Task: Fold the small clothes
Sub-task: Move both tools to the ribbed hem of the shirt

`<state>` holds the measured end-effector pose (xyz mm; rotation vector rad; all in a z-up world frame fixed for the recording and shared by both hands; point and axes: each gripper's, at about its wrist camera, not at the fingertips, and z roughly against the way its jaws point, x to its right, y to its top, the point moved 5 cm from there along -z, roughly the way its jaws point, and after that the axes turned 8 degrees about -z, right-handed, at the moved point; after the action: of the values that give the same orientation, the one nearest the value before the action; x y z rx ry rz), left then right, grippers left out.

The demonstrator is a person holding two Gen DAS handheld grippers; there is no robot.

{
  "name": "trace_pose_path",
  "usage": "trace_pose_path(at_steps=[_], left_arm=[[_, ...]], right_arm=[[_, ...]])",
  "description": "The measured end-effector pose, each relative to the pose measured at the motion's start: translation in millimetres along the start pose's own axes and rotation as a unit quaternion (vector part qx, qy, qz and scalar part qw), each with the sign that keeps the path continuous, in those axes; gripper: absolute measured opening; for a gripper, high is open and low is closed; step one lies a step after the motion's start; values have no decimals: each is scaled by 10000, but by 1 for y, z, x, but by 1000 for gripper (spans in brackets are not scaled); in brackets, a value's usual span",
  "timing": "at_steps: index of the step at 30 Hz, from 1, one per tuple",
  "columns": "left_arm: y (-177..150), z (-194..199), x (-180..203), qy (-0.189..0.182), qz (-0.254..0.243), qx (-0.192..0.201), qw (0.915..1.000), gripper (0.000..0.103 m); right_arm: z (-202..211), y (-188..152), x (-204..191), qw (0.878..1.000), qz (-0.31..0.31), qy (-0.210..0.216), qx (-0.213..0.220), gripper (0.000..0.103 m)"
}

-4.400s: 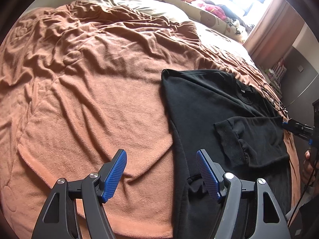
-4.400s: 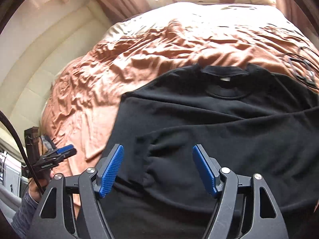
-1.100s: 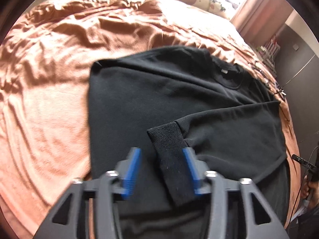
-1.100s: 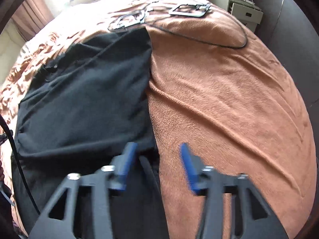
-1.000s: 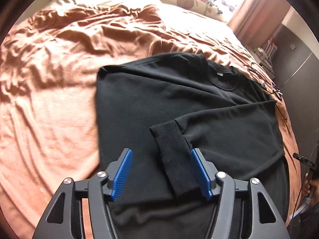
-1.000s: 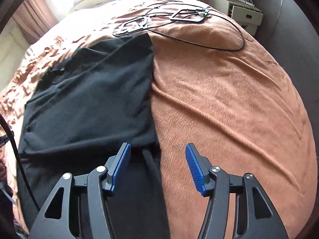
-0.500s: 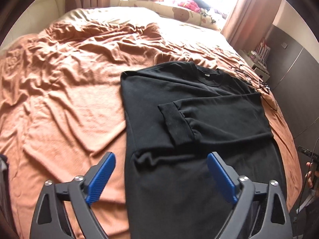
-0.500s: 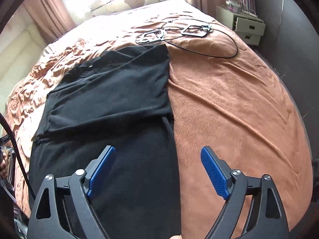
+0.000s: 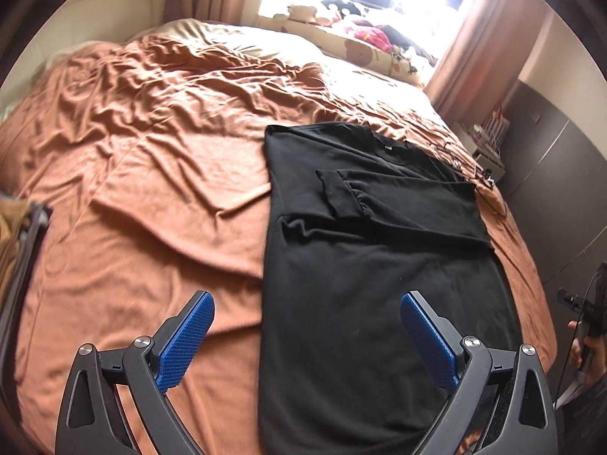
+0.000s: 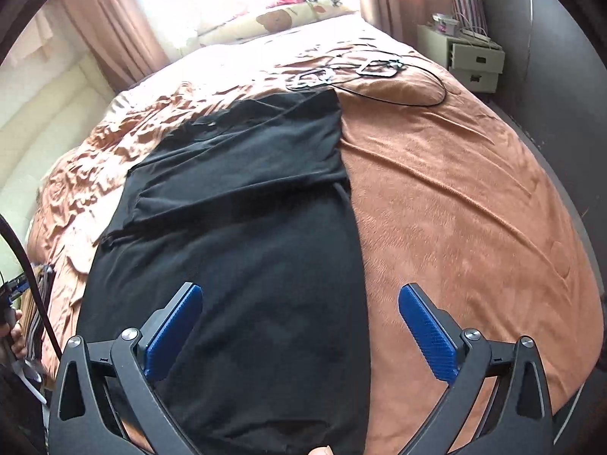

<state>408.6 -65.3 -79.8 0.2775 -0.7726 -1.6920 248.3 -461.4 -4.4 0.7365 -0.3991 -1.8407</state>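
Note:
A black long-sleeved sweater lies flat, collar away from me, on the orange blanket. One sleeve is folded across its chest, with the ribbed cuff near the left side. My left gripper hovers open above the sweater's lower left edge with nothing between its blue pads. In the right wrist view the sweater fills the middle. My right gripper hangs above its lower right edge, and its jaws are opening with nothing between them.
Black hangers and a looped cable lie on the blanket beyond the sweater's shoulder. A white nightstand stands at the far right. Pillows and soft toys line the window. Stacked clothes sit at the left edge.
Both grippers pulled back and up from the sweater and opened wide. The left one let go of the sleeve cuff, which now lies across the chest.

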Motion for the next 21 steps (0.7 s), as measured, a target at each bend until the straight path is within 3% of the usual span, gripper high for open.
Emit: trace_pose_path(at_steps=[12,21], left_arm=[[-68,45,1,-135,254,155,9995,99],[-102,77,12,-142,183,226,9995,99]], right_arm=[[49,-63,4,9996,103,138,237,103],[83,-105,21,9984,25,310,477,103]])
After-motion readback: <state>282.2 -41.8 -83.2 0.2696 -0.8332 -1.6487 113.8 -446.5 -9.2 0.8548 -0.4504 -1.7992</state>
